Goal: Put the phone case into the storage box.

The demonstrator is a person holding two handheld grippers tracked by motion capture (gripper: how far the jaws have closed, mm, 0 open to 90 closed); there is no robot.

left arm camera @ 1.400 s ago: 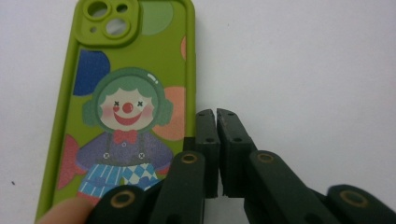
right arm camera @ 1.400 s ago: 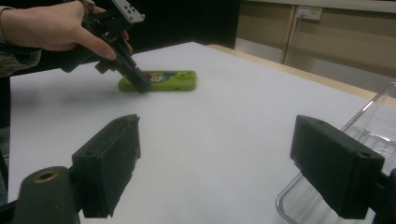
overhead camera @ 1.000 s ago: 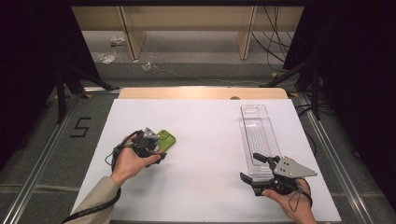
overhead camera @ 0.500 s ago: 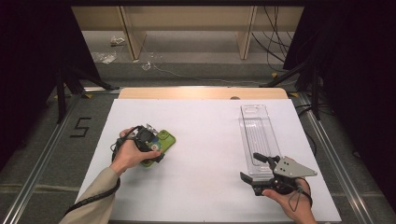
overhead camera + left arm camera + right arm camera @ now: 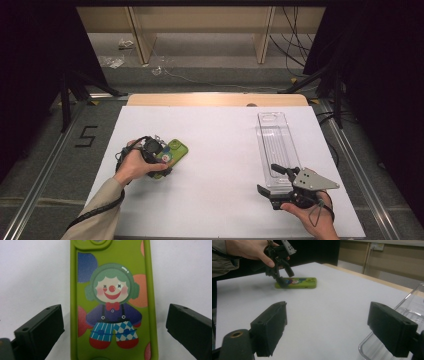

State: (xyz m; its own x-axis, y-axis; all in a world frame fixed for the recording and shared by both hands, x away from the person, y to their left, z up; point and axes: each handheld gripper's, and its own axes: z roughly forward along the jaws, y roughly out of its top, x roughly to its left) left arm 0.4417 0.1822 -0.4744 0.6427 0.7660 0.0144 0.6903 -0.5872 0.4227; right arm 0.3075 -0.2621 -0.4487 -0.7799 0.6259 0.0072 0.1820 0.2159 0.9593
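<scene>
Green phone case (image 5: 172, 152) printed with a cartoon clown lies flat on the left half of the white table (image 5: 220, 150), its camera cut-out end pointing away from the person's left hand (image 5: 131, 165). Above it hangs the left gripper (image 5: 159, 161), pointing down at the case; in the left gripper view its jaws have just been opening and now stand wide, one on each long side of the case (image 5: 112, 302) with white table showing between each jaw and the case's edge, so nothing is clamped. In the right gripper view the case (image 5: 298, 282) rests on the table with the left gripper (image 5: 280, 275) poised over its near end. Across the table, well apart from the case, the right gripper (image 5: 274, 181) sits low in the person's right hand (image 5: 310, 217), jaws spread wide and empty, just at the near end of a clear plastic tray (image 5: 275, 145) that lies lengthwise on the right half of the table.
</scene>
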